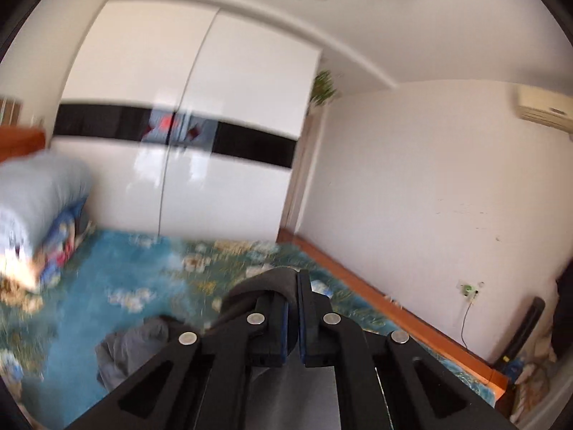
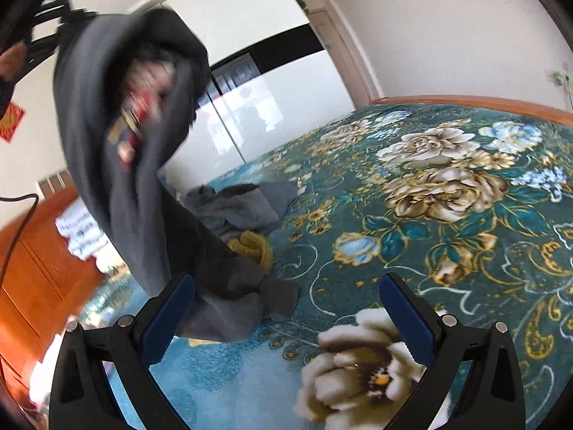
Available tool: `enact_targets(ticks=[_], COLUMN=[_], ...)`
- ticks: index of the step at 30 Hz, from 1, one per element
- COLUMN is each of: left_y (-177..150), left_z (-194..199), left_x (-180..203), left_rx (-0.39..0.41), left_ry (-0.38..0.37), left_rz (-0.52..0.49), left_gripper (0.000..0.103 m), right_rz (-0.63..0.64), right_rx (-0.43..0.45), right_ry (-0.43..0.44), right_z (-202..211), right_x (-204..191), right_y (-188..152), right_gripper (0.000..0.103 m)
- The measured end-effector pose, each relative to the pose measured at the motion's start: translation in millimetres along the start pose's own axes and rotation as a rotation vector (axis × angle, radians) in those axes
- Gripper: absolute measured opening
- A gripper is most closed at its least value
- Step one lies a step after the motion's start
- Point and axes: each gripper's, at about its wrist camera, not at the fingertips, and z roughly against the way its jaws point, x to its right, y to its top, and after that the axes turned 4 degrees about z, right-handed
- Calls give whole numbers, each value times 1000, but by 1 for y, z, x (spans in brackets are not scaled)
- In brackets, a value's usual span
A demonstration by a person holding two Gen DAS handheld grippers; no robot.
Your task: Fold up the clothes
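Observation:
My left gripper (image 1: 298, 279) is shut on a fold of a dark grey garment (image 1: 265, 285) and holds it up above the bed. In the right wrist view the same garment (image 2: 143, 165) hangs blurred at the left, with a red and white print on it; its lower end rests on the bedspread. My right gripper (image 2: 286, 283) is open and empty, low over the bedspread, just right of the garment's lower end. A second grey garment (image 2: 240, 204) lies crumpled on the bed behind; it also shows in the left wrist view (image 1: 132, 351).
The bed has a teal floral bedspread (image 2: 447, 215) with an orange wooden frame (image 1: 376, 297). A yellow cloth (image 2: 254, 247) lies by the grey pile. Folded bedding (image 1: 39, 197) sits at the far left. A white wardrobe (image 1: 200, 114) and a wooden cabinet (image 2: 43, 272) stand beyond the bed.

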Motion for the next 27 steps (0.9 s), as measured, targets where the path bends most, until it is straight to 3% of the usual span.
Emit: enact_targets(ticks=[2,5,8,12,16,19,24,27], left_y=[12,6,-40,-155,-306,-366,-384,-387], left_z=[27,50,55,47,44,78,133,141], left_x=[9,-11,-53,-125,-209,-240,-244,-250], left_rx=[27,0,-68,-224,-424,-462,-449,-436], left_ry=[-26,-43,-32,21,194,226,213,184], left_rz=[-23,11,47,110,220,340,460,501], left_gripper=[4,4,4,5,4,5,5,5], right_rz=[-62,-109,-124,-163,-109,-18,106,162], right_rx=[27,61,61,55,37,-25,-134,-183], right_ry=[25,1,-48,-45,-27,3,70,141], right_z=[21,59,84,109,119,115,90,84], right_x=[15,39,58,75,62,39,-3,-28], right_y=[1,-13,-29,-37,-31,-37,-59,-69], right_gripper=[103,103,103,103,103,103,103,103])
